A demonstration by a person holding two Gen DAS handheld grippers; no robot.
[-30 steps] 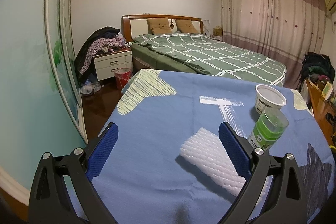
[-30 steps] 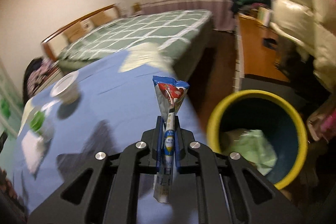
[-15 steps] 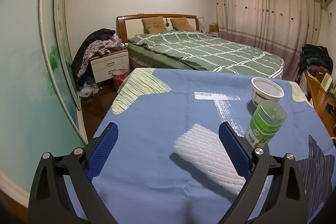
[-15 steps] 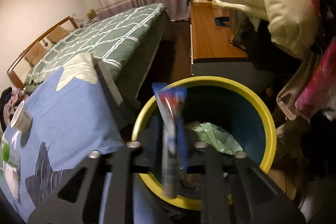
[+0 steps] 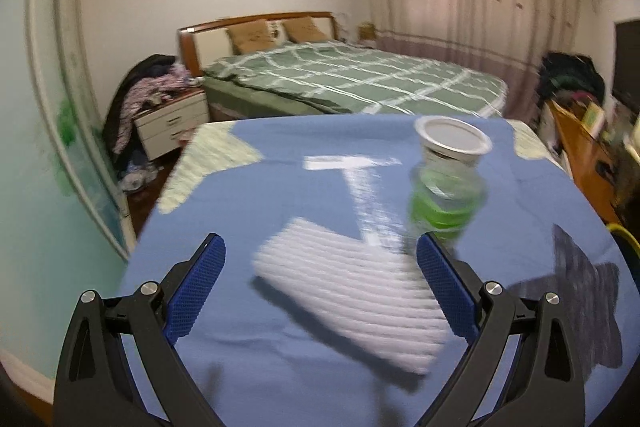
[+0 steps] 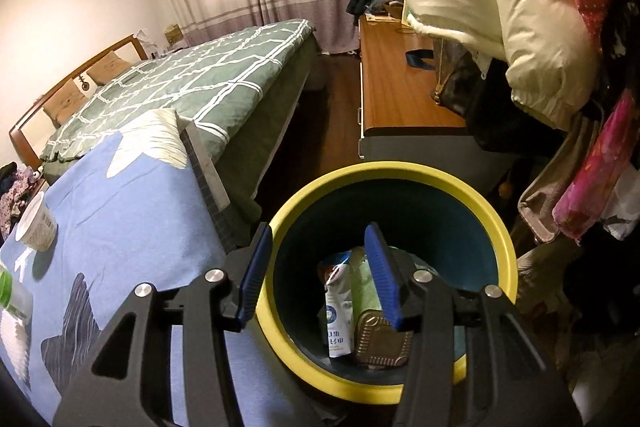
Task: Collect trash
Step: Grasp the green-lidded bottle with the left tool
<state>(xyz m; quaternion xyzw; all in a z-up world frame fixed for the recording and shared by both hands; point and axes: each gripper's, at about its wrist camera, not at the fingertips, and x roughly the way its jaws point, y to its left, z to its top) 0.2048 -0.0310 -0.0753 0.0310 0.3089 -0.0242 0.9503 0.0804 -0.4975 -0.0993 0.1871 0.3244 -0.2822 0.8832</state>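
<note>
My right gripper (image 6: 317, 233) hangs over the yellow-rimmed bin (image 6: 400, 173) with its jaws opening and nothing between them. The red, white and blue wrapper (image 6: 338, 315) lies inside the bin beside a foil tray (image 6: 380, 341) and green paper (image 6: 362, 283). My left gripper (image 5: 320, 243) stands open low over the blue tablecloth (image 5: 280, 187). A white ribbed foam sheet (image 5: 352, 295) lies flat between its fingers, untouched. Just past the right finger stands a clear bottle with a green label (image 5: 444, 199), and behind it a white tub (image 5: 452, 143).
A bed with a green checked cover (image 5: 340, 79) lies beyond the table, a nightstand piled with clothes (image 5: 172, 115) to its left. A wooden desk (image 6: 396, 91) and hanging coats (image 6: 500, 7) crowd the right of the bin. The table edge (image 6: 208, 183) adjoins the bin.
The right gripper swung from over the table to above the bin and opened; the wrapper it held dropped into the bin. The left gripper shifted so the foam sheet sits more between its fingers.
</note>
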